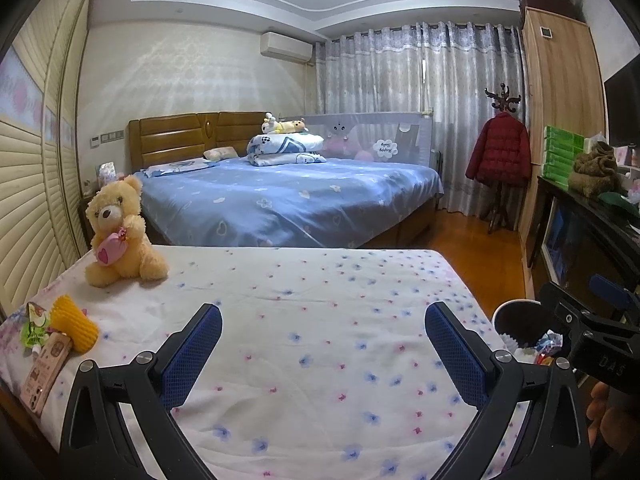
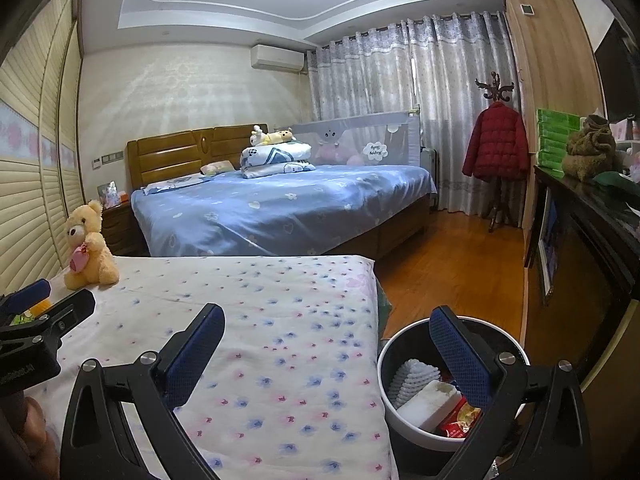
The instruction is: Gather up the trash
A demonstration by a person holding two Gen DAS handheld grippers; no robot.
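A round trash bin stands on the floor right of the floral bed; it holds a white foam net, a white block and red wrappers. It also shows in the left wrist view. My right gripper is open and empty, its right finger over the bin's rim. My left gripper is open and empty above the floral sheet. A yellow foam fruit net, a green wrapper and a pink phone lie at the bed's left edge, left of my left gripper.
A yellow teddy bear sits at the bed's far left corner. A blue bed lies beyond. A dark cabinet with green boxes lines the right wall. A red coat hangs on a stand. Wooden floor runs between.
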